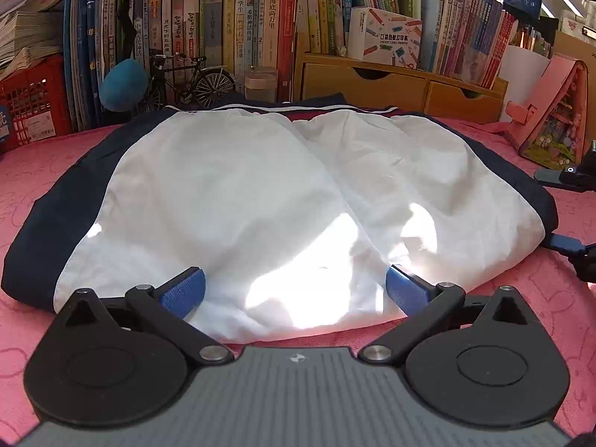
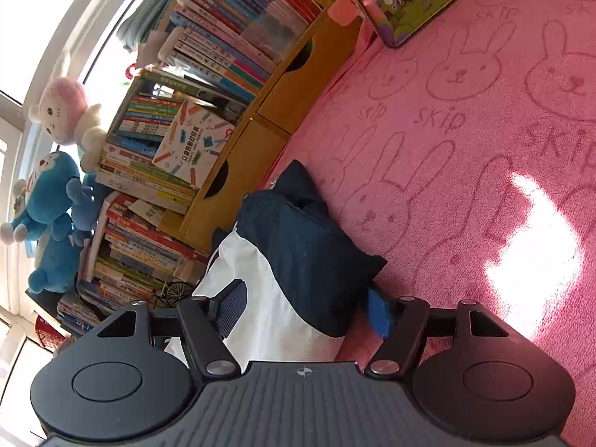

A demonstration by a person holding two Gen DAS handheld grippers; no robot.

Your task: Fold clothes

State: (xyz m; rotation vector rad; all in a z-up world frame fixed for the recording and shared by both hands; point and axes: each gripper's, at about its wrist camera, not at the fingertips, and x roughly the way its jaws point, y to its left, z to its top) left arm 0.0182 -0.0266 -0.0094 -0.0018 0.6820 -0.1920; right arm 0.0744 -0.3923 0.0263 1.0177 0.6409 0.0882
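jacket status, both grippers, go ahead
Left hand-held gripper open over jacket near edge. Right hand-held gripper open, straddling its side edge. Jacket flat on pink blanket, nothing in the way.

occluded: garment far edge, near hem | cut off: right claw

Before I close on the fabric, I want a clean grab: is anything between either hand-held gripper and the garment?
Nothing visible. The left hand-held gripper and right hand-held gripper each straddle the garment, open.
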